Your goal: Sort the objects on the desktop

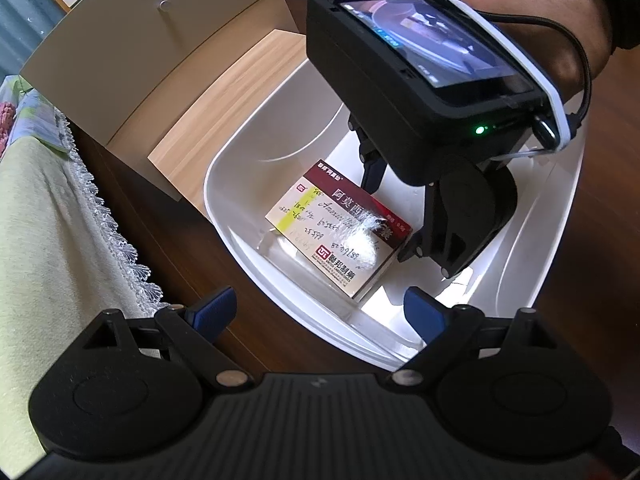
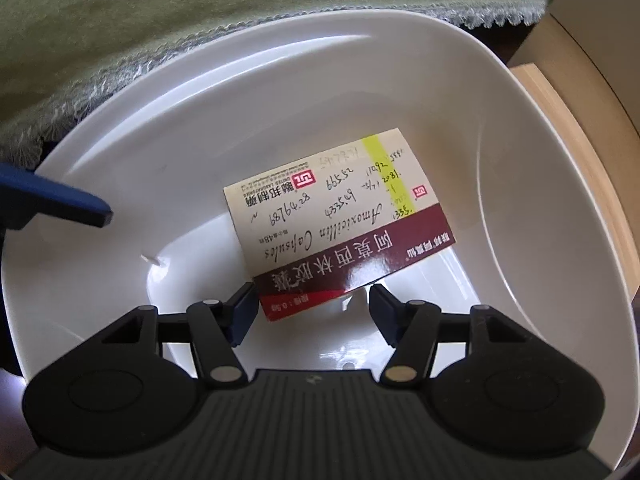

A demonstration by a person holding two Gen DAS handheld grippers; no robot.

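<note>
A cream and maroon medicine box with handwriting lies tilted inside a white plastic basin. My right gripper reaches down into the basin, its jaws open on either side of the box's maroon end. In the right wrist view the box lies just ahead of the right gripper, with both fingers apart and off its sides. My left gripper is open and empty at the basin's near rim; one of its blue fingers shows in the right wrist view over the basin wall.
The basin stands on a dark wooden desk. A pale green cloth with a lace edge lies to the left. A light wooden cabinet with a knob stands behind the basin. The person's hand holds the right gripper.
</note>
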